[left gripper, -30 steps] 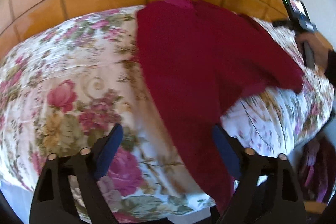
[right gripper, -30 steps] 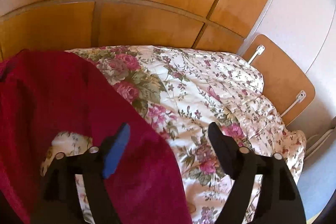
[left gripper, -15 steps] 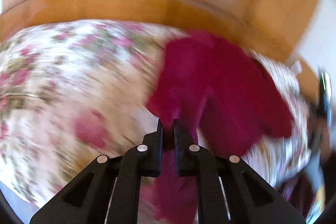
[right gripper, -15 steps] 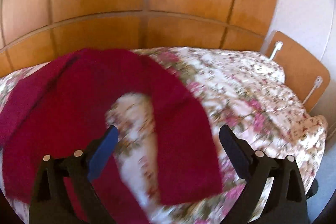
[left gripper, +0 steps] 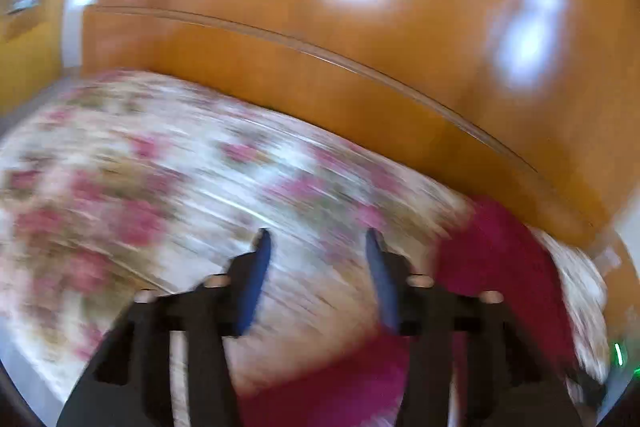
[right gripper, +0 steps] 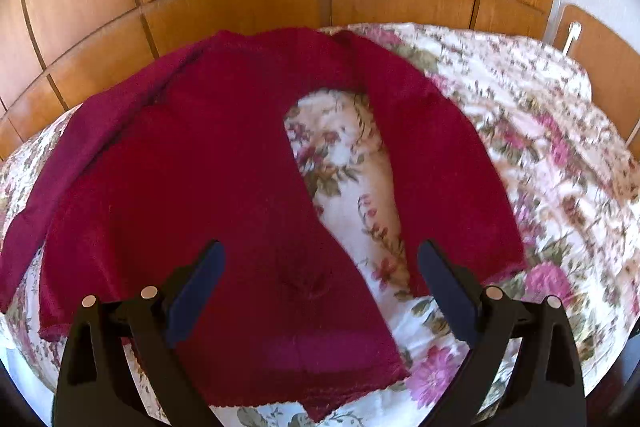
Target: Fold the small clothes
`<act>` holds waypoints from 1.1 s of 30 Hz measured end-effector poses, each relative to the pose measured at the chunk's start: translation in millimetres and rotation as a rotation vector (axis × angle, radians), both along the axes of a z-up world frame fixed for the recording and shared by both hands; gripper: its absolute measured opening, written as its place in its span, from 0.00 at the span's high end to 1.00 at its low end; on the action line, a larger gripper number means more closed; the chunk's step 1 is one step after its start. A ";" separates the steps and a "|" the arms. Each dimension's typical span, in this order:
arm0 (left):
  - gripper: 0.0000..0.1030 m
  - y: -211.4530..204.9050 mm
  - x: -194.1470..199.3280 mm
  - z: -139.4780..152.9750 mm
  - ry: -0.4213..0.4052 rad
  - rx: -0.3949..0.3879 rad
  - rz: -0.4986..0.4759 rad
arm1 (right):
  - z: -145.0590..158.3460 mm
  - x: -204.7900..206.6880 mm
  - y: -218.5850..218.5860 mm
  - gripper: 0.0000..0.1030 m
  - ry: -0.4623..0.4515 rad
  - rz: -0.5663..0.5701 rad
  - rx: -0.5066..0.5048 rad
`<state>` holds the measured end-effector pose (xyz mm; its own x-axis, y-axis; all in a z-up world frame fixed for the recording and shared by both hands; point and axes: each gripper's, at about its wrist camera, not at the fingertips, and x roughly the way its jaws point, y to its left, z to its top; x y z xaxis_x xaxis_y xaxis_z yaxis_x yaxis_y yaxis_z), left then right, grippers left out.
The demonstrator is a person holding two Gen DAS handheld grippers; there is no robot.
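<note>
Gaping empty, both grippers' fingers [right gripper: 444, 283] clear the red garment [right gripper: 208, 163].

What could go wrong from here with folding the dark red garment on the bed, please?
1. The red garment lies spread with one panel splayed apart over the floral bedspread; a fold begun now may come out crooked.
2. Its lower hem reaches the bed's near edge, so a tug could drag it off.
3. Both the left gripper, whose jaws have just been opening, and the right gripper are open and empty, so nothing pins the cloth.
</note>
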<state>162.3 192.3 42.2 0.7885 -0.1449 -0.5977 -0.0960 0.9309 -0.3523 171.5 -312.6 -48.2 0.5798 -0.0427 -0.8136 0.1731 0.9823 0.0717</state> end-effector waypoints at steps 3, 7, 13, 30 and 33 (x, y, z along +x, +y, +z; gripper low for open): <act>0.51 -60.5 -13.1 -27.8 0.052 -0.053 -0.232 | -11.5 -0.5 -3.3 0.06 0.035 -0.010 0.014; 0.51 -148.0 -22.0 -80.3 0.202 -0.061 -0.455 | -21.8 -2.9 -10.6 0.05 0.061 -0.021 0.097; 0.79 -185.0 -12.4 -118.1 0.283 -0.112 -0.457 | -23.0 -6.6 -3.7 0.31 0.094 0.033 0.160; 0.98 -106.0 -69.8 -48.7 0.158 -0.073 -0.464 | 44.8 -74.9 69.3 0.80 0.042 0.418 0.047; 0.98 -112.0 -84.8 -76.4 0.249 0.000 -0.473 | 26.9 -89.3 69.6 0.26 0.120 0.431 0.101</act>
